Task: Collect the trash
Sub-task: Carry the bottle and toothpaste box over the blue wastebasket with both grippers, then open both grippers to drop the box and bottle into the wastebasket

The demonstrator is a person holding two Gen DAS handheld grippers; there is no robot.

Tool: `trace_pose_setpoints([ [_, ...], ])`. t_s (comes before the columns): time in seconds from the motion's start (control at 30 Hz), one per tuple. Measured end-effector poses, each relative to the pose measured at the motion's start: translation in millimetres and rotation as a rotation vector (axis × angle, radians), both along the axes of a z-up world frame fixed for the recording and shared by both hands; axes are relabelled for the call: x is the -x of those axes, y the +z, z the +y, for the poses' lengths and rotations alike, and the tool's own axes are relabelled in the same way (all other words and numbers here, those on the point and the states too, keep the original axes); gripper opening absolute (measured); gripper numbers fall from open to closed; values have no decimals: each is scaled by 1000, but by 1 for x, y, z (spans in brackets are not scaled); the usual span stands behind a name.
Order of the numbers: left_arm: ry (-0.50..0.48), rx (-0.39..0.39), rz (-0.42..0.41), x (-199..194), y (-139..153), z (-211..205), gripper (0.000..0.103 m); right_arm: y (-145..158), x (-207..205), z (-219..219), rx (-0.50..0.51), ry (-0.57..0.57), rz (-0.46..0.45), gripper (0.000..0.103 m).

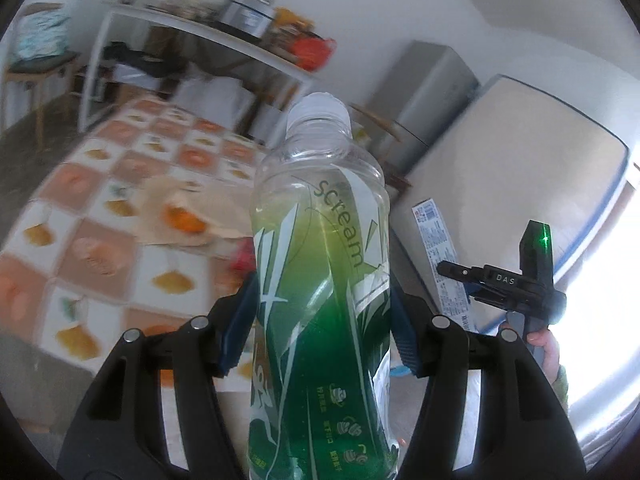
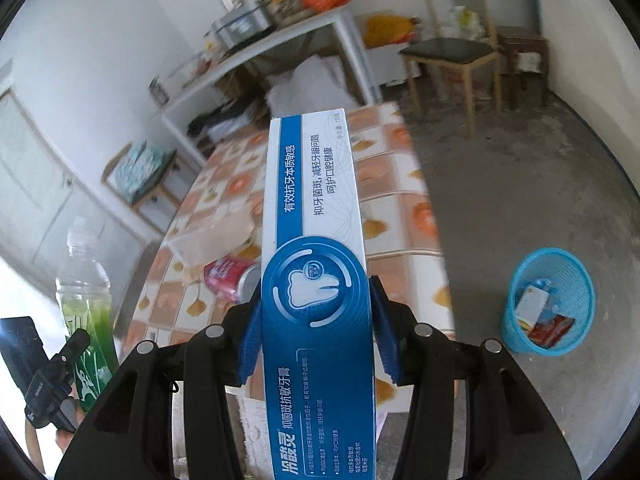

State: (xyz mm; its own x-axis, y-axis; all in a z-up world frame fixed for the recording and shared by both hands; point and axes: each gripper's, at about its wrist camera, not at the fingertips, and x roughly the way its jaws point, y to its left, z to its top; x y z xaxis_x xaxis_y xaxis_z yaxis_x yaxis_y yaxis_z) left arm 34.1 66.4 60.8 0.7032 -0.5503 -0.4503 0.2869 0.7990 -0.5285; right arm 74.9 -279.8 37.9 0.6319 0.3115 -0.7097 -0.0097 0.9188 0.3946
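My left gripper (image 1: 320,320) is shut on a clear plastic bottle (image 1: 320,264) with a green "Scream" label and a white cap, held upright above the table. The same bottle (image 2: 86,300) shows at the left of the right wrist view. My right gripper (image 2: 316,324) is shut on a long blue and white toothpaste box (image 2: 316,248), lifted over the tiled tablecloth (image 2: 384,184). That box (image 1: 438,256) also shows at the right of the left wrist view. A red can (image 2: 230,278) lies on its side on the table, next to a clear plastic container (image 2: 212,240).
A blue mesh waste basket (image 2: 550,300) stands on the concrete floor right of the table, with packaging inside. A wooden chair (image 2: 456,56) and a cluttered white table (image 2: 276,40) stand at the far wall. Another chair (image 2: 140,172) sits left of the table.
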Motion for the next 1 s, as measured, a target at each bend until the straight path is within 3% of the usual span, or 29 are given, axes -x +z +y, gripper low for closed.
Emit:
trace_pose_setpoints([
  [0.23,-276,6,24,-44,8,-100,58,-6,50,-90,-22,-228,-1,47],
  [0.5,-520,-29,161,-89,-14,-235,58,-73,86,-175,-149,-416,115,47],
  [0.8,-634,-143,409,-135,-83,-360,58,-159,77,-236,-307,-506,248,47],
  [1.0,-656,-220,478,-157,-116,-423,58,-192,46,-274,-375,-553,295,48],
])
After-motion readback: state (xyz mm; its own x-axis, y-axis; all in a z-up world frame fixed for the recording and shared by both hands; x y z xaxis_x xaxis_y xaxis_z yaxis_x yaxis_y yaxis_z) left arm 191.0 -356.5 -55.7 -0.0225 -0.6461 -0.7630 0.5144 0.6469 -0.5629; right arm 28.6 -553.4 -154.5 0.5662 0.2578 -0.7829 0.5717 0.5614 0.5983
